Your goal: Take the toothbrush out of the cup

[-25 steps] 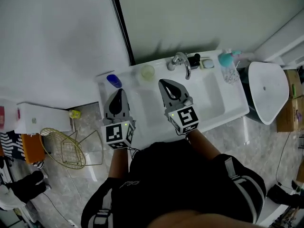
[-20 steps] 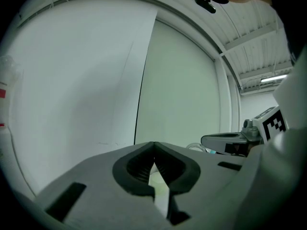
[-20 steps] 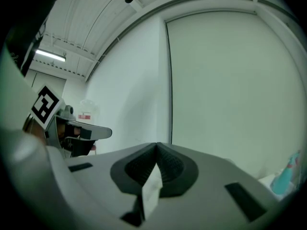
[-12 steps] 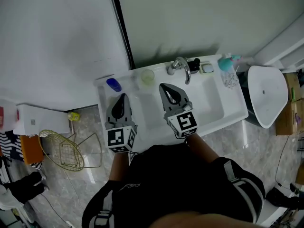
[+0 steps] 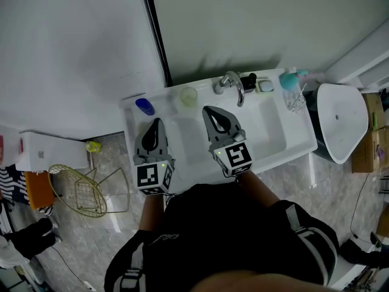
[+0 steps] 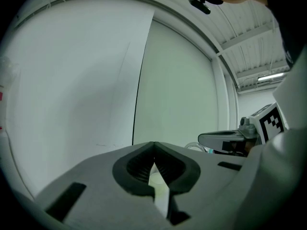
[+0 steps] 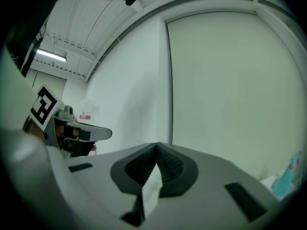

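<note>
A clear cup (image 5: 296, 100) stands on the right rim of the white sink (image 5: 296, 140), with a teal item (image 5: 290, 78) at its top; I cannot make out a toothbrush. That teal item (image 7: 289, 175) also shows low at the right edge of the right gripper view. My left gripper (image 5: 155, 125) hovers over the sink's left side, jaws shut and empty (image 6: 153, 146). Over the basin, in front of the faucet, my right gripper (image 5: 211, 111) is likewise shut on nothing (image 7: 156, 146). Both point toward the back wall, well left of the cup.
A chrome faucet (image 5: 231, 83) sits at the back rim, with a pale green cup (image 5: 189, 95) and a blue object (image 5: 144, 106) to its left. A white lidded bin (image 5: 340, 118) stands right of the sink. On the floor at left lie a wire basket (image 5: 82, 190) and a white box (image 5: 45, 154).
</note>
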A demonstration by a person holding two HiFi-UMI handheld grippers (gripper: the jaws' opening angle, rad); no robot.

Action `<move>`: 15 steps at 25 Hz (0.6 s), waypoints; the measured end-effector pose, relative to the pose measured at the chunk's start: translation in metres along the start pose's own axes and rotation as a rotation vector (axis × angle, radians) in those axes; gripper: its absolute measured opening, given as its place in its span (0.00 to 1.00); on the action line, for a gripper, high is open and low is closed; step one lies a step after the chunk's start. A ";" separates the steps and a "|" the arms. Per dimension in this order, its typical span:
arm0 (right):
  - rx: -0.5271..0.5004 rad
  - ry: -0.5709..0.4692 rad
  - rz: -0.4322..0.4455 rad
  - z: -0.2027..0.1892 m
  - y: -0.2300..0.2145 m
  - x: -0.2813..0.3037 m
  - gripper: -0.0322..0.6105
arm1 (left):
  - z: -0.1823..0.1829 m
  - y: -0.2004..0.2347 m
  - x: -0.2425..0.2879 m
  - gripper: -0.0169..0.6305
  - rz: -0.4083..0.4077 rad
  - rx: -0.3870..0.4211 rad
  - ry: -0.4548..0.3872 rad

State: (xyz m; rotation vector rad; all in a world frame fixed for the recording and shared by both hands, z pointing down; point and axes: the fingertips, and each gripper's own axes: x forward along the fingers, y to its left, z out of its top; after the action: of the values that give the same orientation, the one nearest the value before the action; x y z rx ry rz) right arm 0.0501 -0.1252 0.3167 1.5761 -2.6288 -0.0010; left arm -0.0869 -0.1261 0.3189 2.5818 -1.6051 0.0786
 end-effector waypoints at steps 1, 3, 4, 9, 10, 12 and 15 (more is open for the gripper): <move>-0.002 0.001 0.002 0.000 0.000 0.000 0.06 | 0.000 0.001 0.000 0.03 0.000 0.000 0.000; -0.005 0.001 0.006 0.000 0.002 0.000 0.06 | -0.001 0.001 0.001 0.03 -0.001 -0.002 0.003; -0.007 0.002 0.008 0.000 0.002 0.000 0.06 | -0.002 0.000 0.001 0.03 -0.003 -0.003 0.005; 0.000 0.005 0.014 -0.002 0.003 0.001 0.06 | -0.003 -0.001 0.002 0.03 -0.011 -0.002 0.006; 0.004 0.004 0.014 -0.003 0.003 0.001 0.06 | -0.003 -0.001 0.002 0.03 -0.011 -0.003 0.005; 0.011 0.007 0.013 -0.004 0.003 0.001 0.06 | -0.003 0.000 0.002 0.03 -0.011 -0.010 0.006; 0.014 0.013 0.013 -0.006 0.004 0.001 0.06 | -0.004 0.000 0.002 0.03 -0.011 -0.013 0.011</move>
State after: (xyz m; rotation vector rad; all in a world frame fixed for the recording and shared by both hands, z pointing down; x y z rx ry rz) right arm 0.0463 -0.1237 0.3229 1.5583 -2.6345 0.0286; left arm -0.0860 -0.1277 0.3235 2.5755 -1.5829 0.0818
